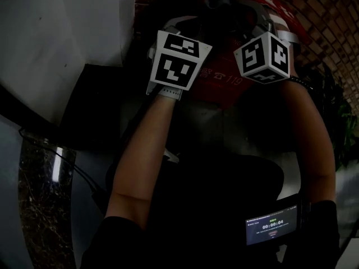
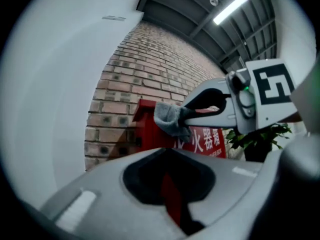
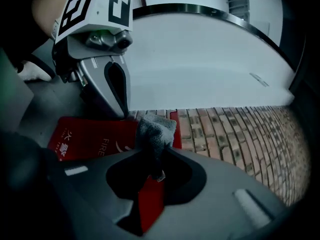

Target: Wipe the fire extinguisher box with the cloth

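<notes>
Head view is very dark. Far left is a white wall. Next to it both forearms reach forward, each hand-held gripper showing its marker cube.

The left hand-held gripper has its jaws drawn together with nothing between them; only a thin red sliver of the box shows through the slit. Seen from the right gripper view, its fingers come to a closed point just above the top edge of the box, right beside the cloth.

The fire extinguisher box is red with white characters on the front (the digits 119 can be made out in the head view). It stands against the brick wall, straight ahead of both grippers.

The cloth is grey and bunched up, sticking out of the right gripper's jaws at the upper corner of the box, where red meets brick. Whether it actually presses on the box I cannot tell.

The right hand-held gripper is clamped on the cloth and sits to the right of the left one, close alongside it.

Further right is a leafy plant just past the box, with a strip light on the ceiling above. A small lit screen is strapped at the person's right forearm.
</notes>
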A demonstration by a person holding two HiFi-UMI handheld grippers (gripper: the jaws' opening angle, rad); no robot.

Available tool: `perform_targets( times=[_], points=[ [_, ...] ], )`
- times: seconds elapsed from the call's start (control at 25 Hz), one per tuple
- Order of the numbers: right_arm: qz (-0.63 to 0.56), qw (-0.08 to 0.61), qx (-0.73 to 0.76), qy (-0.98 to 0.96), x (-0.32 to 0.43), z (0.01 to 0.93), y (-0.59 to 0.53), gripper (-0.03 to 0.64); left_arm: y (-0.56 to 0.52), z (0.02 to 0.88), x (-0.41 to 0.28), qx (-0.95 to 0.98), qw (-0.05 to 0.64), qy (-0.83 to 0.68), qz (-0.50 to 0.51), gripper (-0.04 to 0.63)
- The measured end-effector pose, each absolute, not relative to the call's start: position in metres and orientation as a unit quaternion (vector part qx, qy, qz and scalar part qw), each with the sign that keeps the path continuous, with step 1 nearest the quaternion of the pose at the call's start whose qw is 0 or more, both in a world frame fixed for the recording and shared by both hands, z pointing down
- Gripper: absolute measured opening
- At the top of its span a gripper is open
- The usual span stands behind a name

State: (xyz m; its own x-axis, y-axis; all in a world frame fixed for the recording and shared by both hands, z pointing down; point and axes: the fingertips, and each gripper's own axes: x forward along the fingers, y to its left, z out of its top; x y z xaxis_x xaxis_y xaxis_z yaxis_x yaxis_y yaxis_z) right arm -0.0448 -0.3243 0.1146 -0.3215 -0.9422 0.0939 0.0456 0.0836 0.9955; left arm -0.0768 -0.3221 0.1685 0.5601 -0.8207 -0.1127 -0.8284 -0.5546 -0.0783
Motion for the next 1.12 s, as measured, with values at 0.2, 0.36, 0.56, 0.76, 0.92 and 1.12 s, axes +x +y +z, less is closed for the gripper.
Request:
perform_targets(
  times=[0.2,0.36,0.56,0.76,0.92,1.12],
  points=[
    [-0.557,0.46,0.38,-0.578,-0.061,0.114,-0.337,0.057,-0.33,0.175,-0.087,-0.875,0.047,0.48,0.043,0.003],
    [-0.56,0.478,0.377,-0.562,-0.065,0.114,-0.339,0.057,-0.335,0.18,-0.093,-0.863,0.048,0.5,0.048,0.002],
    [-0.554,0.491,0.381,-0.553,-0.065,0.116,-0.342,0.055,-0.335,0.186,-0.093,-0.871,0.04,0.489,0.041,0.002],
    [-0.548,0.496,0.383,-0.554,-0.066,0.119,-0.343,0.055,-0.332,0.189,-0.087,-0.875,0.041,0.481,0.033,0.002],
    [-0.537,0.497,0.382,-0.564,-0.067,0.129,-0.343,0.054,-0.333,0.199,-0.085,-0.876,0.041,0.479,0.032,0.003],
    [-0.525,0.514,0.362,-0.574,-0.068,0.164,-0.344,0.054,-0.338,0.222,-0.09,-0.879,0.027,0.475,0.022,0.003]
  ],
)
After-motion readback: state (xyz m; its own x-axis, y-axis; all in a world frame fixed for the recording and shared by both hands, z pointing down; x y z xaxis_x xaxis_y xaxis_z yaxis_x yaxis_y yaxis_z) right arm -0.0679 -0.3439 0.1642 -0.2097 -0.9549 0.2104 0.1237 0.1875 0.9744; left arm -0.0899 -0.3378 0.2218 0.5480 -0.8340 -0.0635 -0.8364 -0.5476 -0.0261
